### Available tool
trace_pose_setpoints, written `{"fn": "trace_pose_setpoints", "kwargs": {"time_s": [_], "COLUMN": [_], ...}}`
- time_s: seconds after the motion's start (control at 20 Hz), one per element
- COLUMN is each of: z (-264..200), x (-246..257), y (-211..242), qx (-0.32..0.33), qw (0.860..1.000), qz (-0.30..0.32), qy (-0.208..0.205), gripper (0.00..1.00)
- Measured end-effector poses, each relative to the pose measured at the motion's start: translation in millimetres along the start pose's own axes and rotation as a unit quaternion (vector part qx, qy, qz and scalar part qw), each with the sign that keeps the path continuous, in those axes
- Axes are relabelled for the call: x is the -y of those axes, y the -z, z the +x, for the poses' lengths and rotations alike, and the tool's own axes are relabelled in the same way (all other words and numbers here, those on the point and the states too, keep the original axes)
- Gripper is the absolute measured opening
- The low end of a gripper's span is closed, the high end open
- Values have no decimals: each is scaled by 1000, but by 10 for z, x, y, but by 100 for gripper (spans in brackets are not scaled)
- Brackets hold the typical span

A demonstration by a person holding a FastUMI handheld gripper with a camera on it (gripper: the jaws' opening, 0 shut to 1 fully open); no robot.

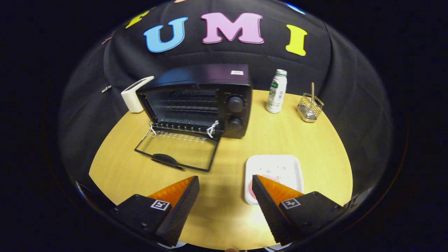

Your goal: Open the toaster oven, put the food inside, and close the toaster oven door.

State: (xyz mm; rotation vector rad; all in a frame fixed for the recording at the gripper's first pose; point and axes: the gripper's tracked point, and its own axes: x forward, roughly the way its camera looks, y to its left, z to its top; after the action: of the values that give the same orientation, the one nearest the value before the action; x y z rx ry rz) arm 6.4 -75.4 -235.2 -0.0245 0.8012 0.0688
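Note:
A black toaster oven [203, 99] stands at the back of the wooden table, its glass door [176, 148] folded down flat toward me, handle at the front. The wire rack inside looks bare. Ahead of my right finger sits a white square plate [276, 168], with something pink [252, 190] at its near left, mostly hidden by that finger. My gripper [225, 182] hovers open over the table in front of the oven door, with nothing between its orange-and-black fingers [178, 203].
A white box-shaped appliance [134, 94] stands left of the oven. Right of the oven are a white bottle with a green label [276, 91] and a small wire basket [310, 106] holding a stick. The table's round edge curves close on both sides.

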Motion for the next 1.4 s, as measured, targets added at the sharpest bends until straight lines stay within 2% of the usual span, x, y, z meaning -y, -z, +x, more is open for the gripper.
{"fn": "trace_pose_setpoints", "kwargs": {"time_s": [0.25,0.55,0.75,0.95,1.15,1.2,1.4], "z": [81,381,569,695,787,795,839], "x": [760,1384,1565,1592,1659,1654,1641], "y": [168,497,686,835,937,898,880], "qx": [-58,-121,-165,-210,-232,-223,-223], "qw": [997,991,985,976,970,973,973], "qz": [41,59,47,60,59,57,57], "qy": [7,26,34,30,37,35,32], "gripper": [100,100,99,100,100,100,93]}}
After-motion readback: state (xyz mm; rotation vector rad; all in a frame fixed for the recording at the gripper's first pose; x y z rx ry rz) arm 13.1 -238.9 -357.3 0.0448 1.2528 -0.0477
